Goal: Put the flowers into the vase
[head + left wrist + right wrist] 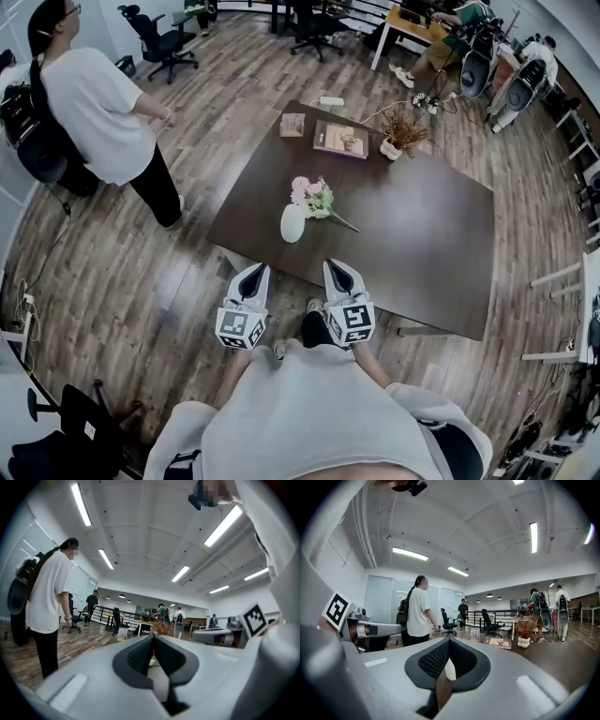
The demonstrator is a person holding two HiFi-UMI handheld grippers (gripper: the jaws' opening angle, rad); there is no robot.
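A white vase (292,223) stands on the dark brown table (422,234), near its front edge. Right beside it lies a bunch of pink flowers (313,196) with green leaves, its stem pointing right. My left gripper (253,271) and right gripper (336,268) hover side by side just short of the table's front edge, both shut and empty. In the right gripper view the vase (449,669) shows as a white sliver past the shut jaws of the right gripper (449,644). The left gripper view shows the left gripper (153,639) with its jaws pressed together.
At the table's far side lie a small box (292,124), a flat brown book (340,139) and a dried plant in a white pot (401,133). A person in a white shirt (98,103) stands on the wooden floor to the left. Office chairs (159,42) and seated people (450,37) are farther back.
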